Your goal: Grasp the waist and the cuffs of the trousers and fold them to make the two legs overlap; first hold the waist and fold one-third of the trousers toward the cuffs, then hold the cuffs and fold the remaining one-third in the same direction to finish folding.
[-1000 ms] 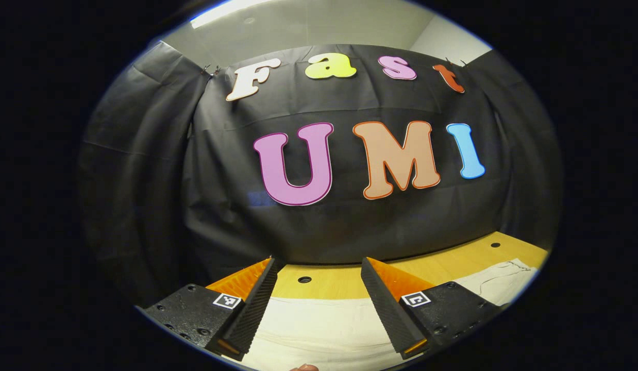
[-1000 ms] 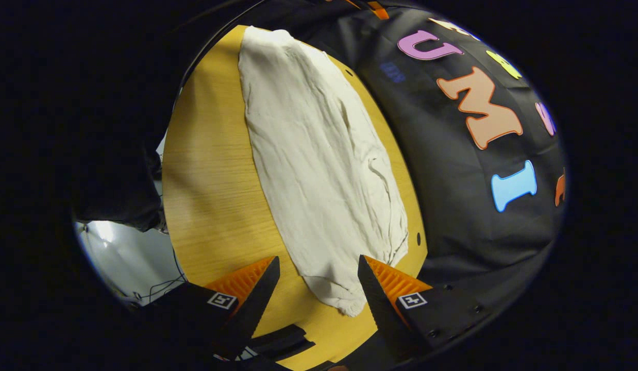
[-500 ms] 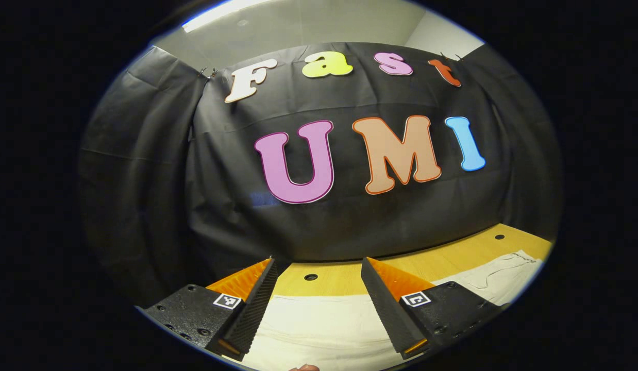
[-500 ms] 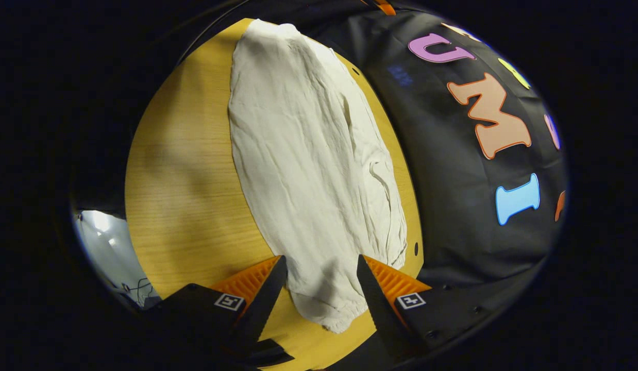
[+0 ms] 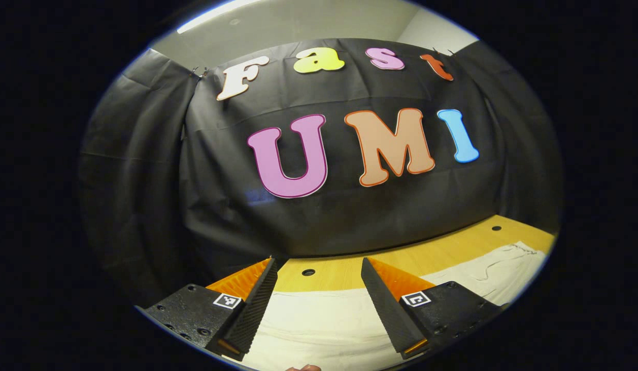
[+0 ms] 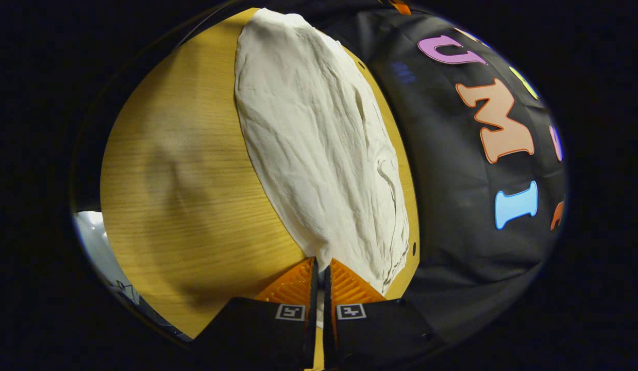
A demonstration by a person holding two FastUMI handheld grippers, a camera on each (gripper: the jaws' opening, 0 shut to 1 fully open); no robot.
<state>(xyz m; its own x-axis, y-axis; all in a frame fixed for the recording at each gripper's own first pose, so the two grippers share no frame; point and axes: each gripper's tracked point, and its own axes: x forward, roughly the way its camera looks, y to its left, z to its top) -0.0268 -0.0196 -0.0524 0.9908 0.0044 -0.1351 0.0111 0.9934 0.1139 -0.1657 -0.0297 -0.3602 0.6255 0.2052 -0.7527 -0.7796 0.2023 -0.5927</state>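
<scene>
Cream trousers (image 6: 319,144) lie lengthwise on the wooden table (image 6: 185,170), close to the black wall cloth. In the right gripper view my right gripper (image 6: 319,264) is shut on the narrow near end of the trousers, and cloth shows in the slit between its fingers. The wide far end reaches the top of that view. In the left gripper view my left gripper (image 5: 318,260) is open and hovers just over the trousers (image 5: 319,319), with flat cloth beneath and between its fingers. The garment stretches away to the right, wrinkled at its far end (image 5: 504,260).
The table's (image 5: 339,273) back edge meets the black wall cloth, with small round holes (image 5: 308,272) along that strip. In the right gripper view a broad bare stretch of tabletop lies left of the trousers, and pale floor (image 6: 92,237) shows past the edge.
My right gripper has moved forward over the near end of the trousers and shut on it. The left gripper stays open and has barely shifted.
</scene>
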